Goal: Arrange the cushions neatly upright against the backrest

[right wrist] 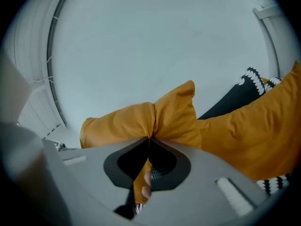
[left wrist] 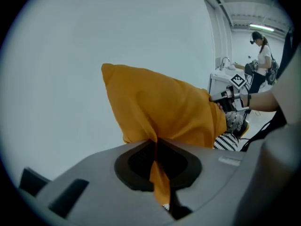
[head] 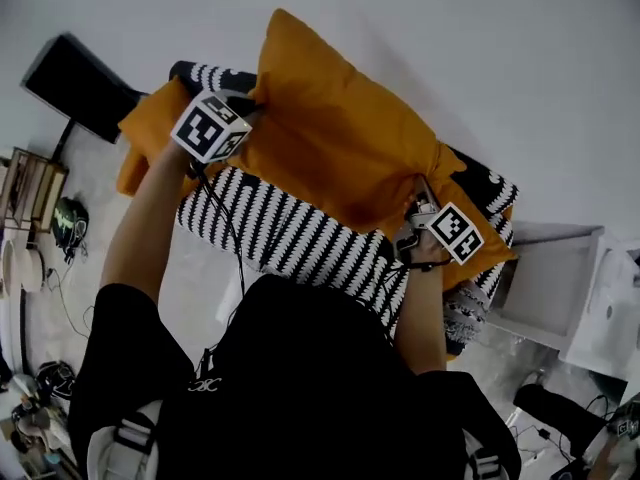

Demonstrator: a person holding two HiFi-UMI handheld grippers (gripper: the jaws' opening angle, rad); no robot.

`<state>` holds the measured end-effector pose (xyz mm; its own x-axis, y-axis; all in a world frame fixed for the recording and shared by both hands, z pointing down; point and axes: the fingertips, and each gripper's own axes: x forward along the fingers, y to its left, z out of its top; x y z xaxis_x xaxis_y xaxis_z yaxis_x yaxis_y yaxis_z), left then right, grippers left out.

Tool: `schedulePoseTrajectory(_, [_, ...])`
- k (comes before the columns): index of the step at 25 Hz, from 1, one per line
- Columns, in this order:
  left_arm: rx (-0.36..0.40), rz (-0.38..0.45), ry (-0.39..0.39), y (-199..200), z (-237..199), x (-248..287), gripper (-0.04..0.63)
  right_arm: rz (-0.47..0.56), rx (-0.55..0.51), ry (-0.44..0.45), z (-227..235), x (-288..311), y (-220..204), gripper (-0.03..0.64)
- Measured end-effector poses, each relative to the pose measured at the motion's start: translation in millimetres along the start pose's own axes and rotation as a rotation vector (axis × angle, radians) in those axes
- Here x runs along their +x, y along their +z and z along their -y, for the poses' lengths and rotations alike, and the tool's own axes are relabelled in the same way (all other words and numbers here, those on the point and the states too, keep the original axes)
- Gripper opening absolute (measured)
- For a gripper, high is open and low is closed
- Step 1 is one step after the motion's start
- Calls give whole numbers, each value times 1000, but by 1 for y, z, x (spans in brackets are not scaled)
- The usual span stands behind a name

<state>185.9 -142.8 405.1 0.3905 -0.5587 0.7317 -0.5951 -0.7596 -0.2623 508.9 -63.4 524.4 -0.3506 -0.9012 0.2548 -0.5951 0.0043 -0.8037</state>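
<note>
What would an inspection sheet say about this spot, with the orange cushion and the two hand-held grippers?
Surface: seat mostly hidden under striped black-and-white fabric.
Job's things: orange cushion held up before the wall; patterned black cushion beside it.
Clutter: dark flat panel and wooden rack at left, white box at right.
Grippers: left gripper and right gripper each shut on an end of the orange cushion.
Cables: black cable runs from the left gripper along the arm.
Surroundings: plain white wall; a second person stands far off.
</note>
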Motion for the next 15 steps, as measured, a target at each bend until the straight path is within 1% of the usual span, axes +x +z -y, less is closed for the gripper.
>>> schedulePoseTrajectory(3, [-117,-2,-13,-50,-17,-6,15,-35,-42,12,-21,28,-15,18])
schedulePoseTrajectory(5, [-178,-5,-21,-78,-33,-8,15,-56,-66,12,-35,49,-27,17])
schedulePoseTrajectory(9, [-247,-22,-42,-129,-64,0,17,-94,-93,-20,-55,84,-55,18])
schedulePoseTrajectory(13, [-318,3,-112,-173,-88,19,18,-139,-138,-91,-62,112,-82,18])
schedulePoseTrajectory(15, [-337,2,-140,-193,-98,32,18,-155,-162,-120,-65,125,-92,18])
